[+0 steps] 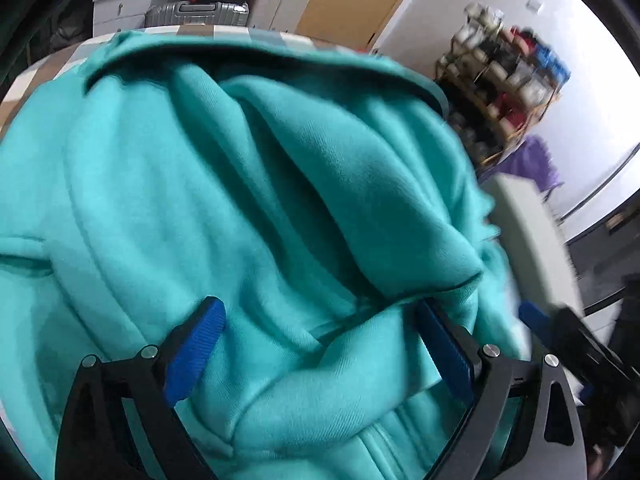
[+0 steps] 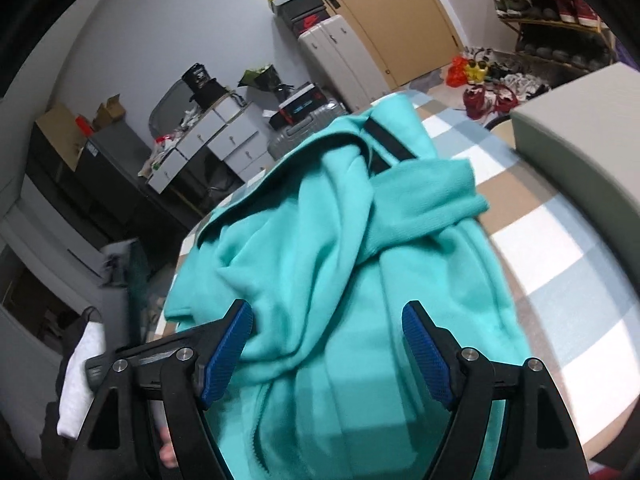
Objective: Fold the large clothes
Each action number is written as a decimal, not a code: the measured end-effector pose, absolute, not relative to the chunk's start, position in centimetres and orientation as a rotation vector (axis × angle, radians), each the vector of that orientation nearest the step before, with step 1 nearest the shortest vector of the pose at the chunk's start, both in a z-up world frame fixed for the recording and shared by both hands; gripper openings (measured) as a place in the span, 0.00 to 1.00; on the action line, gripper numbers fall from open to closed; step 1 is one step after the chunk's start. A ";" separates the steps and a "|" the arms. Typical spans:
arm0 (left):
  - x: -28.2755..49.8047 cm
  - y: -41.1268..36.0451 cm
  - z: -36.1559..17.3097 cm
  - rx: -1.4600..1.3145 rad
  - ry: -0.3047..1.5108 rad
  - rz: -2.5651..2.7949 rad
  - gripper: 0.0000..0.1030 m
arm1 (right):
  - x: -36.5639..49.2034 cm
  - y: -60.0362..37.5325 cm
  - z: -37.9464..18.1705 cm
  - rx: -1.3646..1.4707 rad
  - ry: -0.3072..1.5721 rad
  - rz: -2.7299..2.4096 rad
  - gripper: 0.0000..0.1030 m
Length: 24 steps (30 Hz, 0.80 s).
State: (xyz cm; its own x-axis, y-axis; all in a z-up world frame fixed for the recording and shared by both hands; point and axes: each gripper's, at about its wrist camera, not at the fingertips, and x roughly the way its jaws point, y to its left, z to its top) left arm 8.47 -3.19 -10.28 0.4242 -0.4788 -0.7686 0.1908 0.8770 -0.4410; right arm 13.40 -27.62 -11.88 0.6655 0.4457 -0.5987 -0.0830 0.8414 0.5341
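Bed (image 2: 560, 248), checked cover in white, tan and pale blue: my landmark. It fills the middle of the room; door (image 2: 384, 12) and shoe rack (image 2: 552, 12) beyond its far end, grey drawers (image 2: 224, 136) off its far left corner.

Teal hoodie (image 2: 340, 264) lies rumpled on the bed, running from the far edge toward me, nearer the left side than the right. Thick folds piled through its middle; a dark band shows at the far end. In the left wrist view the same cloth (image 1: 256, 200) fills nearly the whole frame, ridges running away from me.

Pale box (image 2: 580, 148) at the bed's right edge, well apart from the hoodie's main bulk.

Silver suitcase (image 2: 296, 132) just past the bed's far edge, a dark shoebox on top.

My right hand-held gripper (image 2: 328, 350): blue pads spread wide above the near part of the hoodie, nothing pinched between them.

My left hand-held gripper (image 1: 320, 348): pads spread wide too, a fold of cloth bulging up between them. Possibly the right-hand pad brushes the fabric; view too blurred to say.
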 end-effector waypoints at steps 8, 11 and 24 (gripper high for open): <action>6.5 3.1 -8.9 -0.312 0.955 -0.318 0.90 | 24.3 -25.8 -5.5 0.238 0.811 0.301 0.76; 6.3 3.2 -9.6 -0.238 0.962 -0.260 0.90 | 30.1 -23.1 -4.9 0.149 0.893 0.278 0.74; 4.3 1.2 -8.6 0.090 0.878 -0.185 0.90 | 36.0 -18.2 -13.2 -0.031 1.109 0.186 0.26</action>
State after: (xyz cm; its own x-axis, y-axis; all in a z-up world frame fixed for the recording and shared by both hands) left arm 4.32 1.22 -8.57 0.6242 -0.1243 -0.7714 0.1984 0.9801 0.0026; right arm 35.98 -18.21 -13.23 0.4320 0.1338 -0.8919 -0.1643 0.9841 0.0680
